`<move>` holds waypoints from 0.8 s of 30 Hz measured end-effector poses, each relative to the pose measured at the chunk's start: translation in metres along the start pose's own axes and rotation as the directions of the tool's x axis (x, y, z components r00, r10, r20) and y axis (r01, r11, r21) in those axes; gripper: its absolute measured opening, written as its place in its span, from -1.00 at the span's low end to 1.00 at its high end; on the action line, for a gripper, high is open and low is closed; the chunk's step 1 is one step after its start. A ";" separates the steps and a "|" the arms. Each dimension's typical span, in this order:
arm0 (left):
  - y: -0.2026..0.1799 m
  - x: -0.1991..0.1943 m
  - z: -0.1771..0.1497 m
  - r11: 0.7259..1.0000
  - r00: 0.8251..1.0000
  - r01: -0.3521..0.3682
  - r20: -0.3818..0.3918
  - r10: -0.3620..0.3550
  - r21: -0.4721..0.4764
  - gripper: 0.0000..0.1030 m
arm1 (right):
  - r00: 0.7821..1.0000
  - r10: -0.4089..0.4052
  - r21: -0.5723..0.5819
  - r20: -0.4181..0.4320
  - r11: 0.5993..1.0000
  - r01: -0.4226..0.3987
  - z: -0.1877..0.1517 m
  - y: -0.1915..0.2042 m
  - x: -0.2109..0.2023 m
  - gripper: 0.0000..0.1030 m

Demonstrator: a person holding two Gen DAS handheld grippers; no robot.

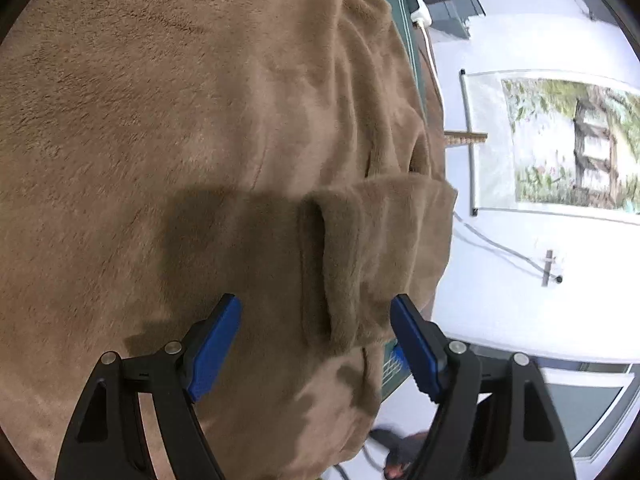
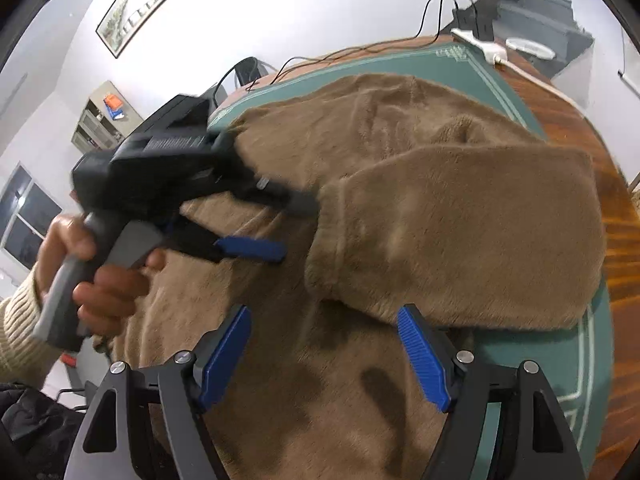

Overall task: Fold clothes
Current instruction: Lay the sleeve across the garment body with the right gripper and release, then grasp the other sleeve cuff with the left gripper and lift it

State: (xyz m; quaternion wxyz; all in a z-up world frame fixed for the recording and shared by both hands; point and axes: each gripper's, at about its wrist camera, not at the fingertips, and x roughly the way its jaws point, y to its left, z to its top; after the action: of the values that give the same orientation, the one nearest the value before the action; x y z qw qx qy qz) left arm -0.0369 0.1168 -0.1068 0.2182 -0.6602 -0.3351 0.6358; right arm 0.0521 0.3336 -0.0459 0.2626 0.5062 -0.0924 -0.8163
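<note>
Your right gripper [image 2: 324, 352] hangs spread, empty, above the brown fleece garment [image 2: 360, 400] on the green mat [image 2: 560, 360]. Your left gripper [image 1: 316, 340] gapes wide beside the folded sleeve [image 1: 376, 256].

One brown plush garment [image 2: 360, 360] covers the counter [image 2: 568, 128], with one sleeve [image 2: 460, 236] folded across it; two tools are in view, the left tool [image 2: 260, 226] at the left and the right tool [image 2: 324, 352] near; each carries two blue pads; one hand [image 2: 100, 280] grips the left tool; one green mat [image 2: 552, 356] lies beneath; one white power strip [image 2: 480, 44] sits far; one framed picture [image 2: 132, 10] hangs far left.
</note>
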 end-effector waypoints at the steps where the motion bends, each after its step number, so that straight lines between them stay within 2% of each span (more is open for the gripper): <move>1: -0.001 0.002 0.002 1.000 1.000 0.013 0.004 -0.013 -0.004 0.56 | 1.000 0.007 0.008 -0.003 1.000 -0.007 -0.002 0.001 0.001 0.51; 7: -0.012 0.017 0.012 0.997 0.997 0.076 -0.008 -0.076 -0.013 0.56 | 0.999 0.035 0.053 -0.023 0.998 -0.034 -0.013 0.003 0.008 0.51; 13: -0.017 0.030 0.017 0.995 0.995 0.093 -0.025 -0.094 -0.023 0.56 | 0.999 0.007 0.073 -0.053 0.997 -0.003 -0.022 0.002 0.022 0.51; 18: -0.023 0.033 0.021 0.997 0.997 0.071 -0.029 -0.071 -0.004 0.49 | 0.998 -0.003 0.103 -0.058 0.995 0.009 -0.030 -0.004 0.029 0.51; 19: -0.026 0.033 0.022 0.998 0.997 0.067 -0.028 -0.066 0.008 0.33 | 0.999 -0.003 0.109 -0.054 0.994 0.009 -0.031 -0.005 0.029 0.51; 21: -0.033 0.032 0.025 0.998 0.998 0.058 -0.027 -0.057 0.032 -0.78 | 0.999 -0.005 0.113 -0.046 0.993 0.010 -0.032 -0.006 0.030 0.51; 24: -0.043 0.031 0.028 0.997 0.999 0.046 -0.025 -0.044 0.067 -0.76 | 0.999 -0.009 0.102 -0.039 0.995 0.013 -0.032 -0.003 0.032 0.62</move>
State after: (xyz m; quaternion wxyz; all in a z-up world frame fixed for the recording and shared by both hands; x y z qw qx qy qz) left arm -0.0729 0.1644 -0.0998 0.2586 -0.6520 -0.3257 0.6340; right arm 0.0677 0.3234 -0.0871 0.2337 0.5350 -0.1263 -0.8020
